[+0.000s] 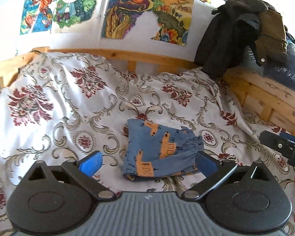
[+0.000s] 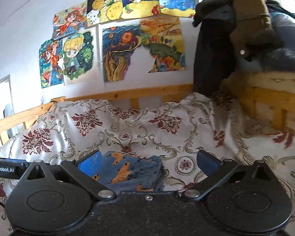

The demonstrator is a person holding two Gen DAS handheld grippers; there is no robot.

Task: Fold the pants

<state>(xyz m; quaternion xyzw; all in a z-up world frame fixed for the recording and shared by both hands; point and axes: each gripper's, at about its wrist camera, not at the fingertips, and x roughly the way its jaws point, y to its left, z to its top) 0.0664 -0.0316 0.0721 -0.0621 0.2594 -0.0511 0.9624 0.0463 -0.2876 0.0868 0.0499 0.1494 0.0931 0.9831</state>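
Note:
Small blue pants [image 1: 159, 149] with orange prints lie folded into a compact bundle on the floral bedspread [image 1: 68, 106]. Their gathered waistband points right. My left gripper [image 1: 148, 164] is open just in front of them, blue pads on either side of the bundle's near edge, holding nothing. The right gripper's black body [image 1: 285, 147] shows at the right edge of this view. In the right wrist view the pants [image 2: 127, 173] lie low, by the left finger, and my right gripper [image 2: 147, 164] is open and holding nothing. The left gripper's body [image 2: 7, 169] shows at far left.
A wooden bed rail [image 1: 118, 56] runs along the back, with a wooden bunk frame [image 1: 265, 96] at right. Dark jackets [image 1: 236, 33] hang over that frame. Coloured drawings [image 2: 118, 45] cover the white wall. The bedspread [image 2: 167, 129] is wrinkled around the pants.

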